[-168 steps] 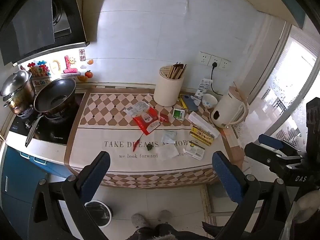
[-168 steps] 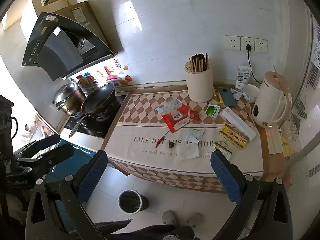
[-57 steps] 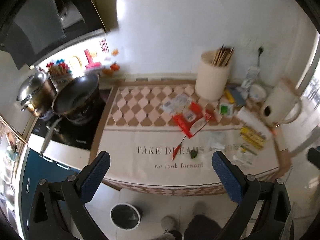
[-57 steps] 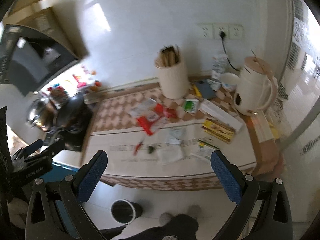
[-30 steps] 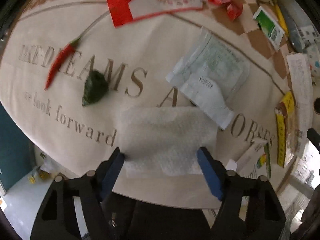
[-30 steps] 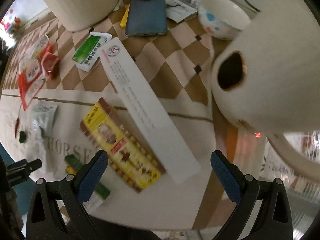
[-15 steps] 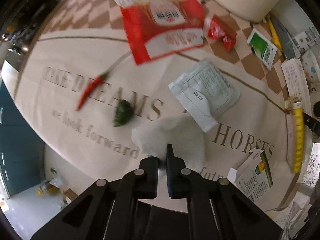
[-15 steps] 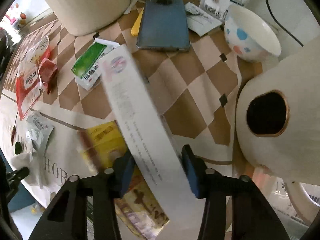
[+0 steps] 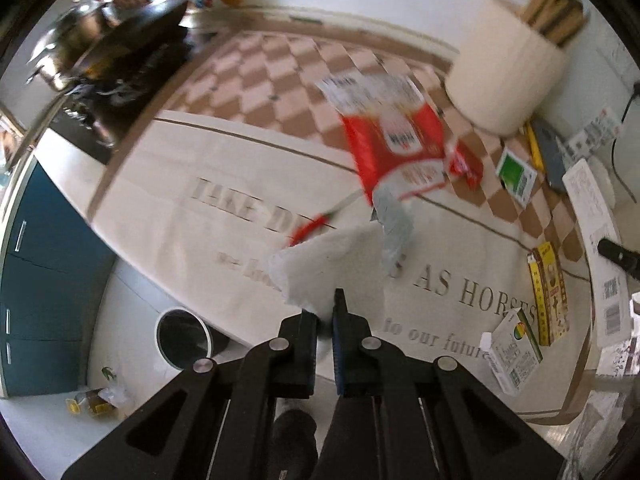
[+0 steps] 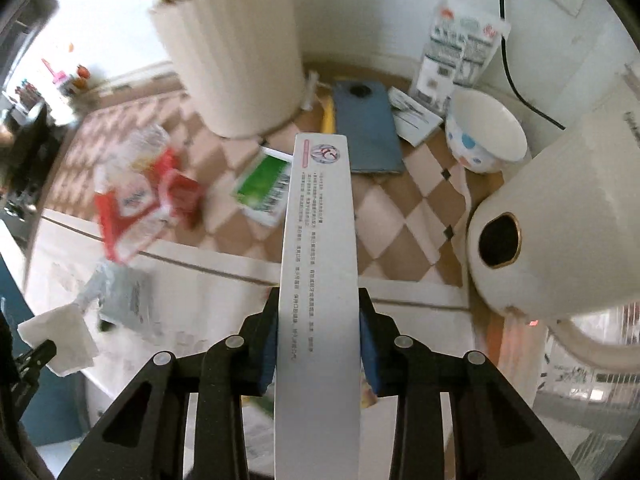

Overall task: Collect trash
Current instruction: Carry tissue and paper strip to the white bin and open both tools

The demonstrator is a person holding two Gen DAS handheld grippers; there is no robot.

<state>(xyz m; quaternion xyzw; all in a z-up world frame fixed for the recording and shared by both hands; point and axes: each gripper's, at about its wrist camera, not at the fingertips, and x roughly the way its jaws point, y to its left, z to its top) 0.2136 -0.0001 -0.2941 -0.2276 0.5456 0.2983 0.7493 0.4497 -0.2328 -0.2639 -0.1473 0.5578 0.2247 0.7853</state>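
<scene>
White tissue point(image 9: 332, 268) hangs pinched in the closed left gripper point(image 9: 325, 312) above the counter's front edge, hiding part of a red chili point(image 9: 310, 229). Right gripper point(image 10: 318, 334) jaws are closing on a long white box point(image 10: 318, 264), its near end cut off.

The left gripper point(image 9: 325, 314) is clamped on a crumpled white tissue point(image 9: 332, 270), lifted clear of the lettered table mat point(image 9: 168, 204). At one o'clock from it lies a red snack wrapper point(image 9: 394, 142) (blurred); a red chilli point(image 9: 310, 229) peeks out at eleven. At eight o'clock, down on the floor, stands a round bin point(image 9: 182, 338).
</scene>
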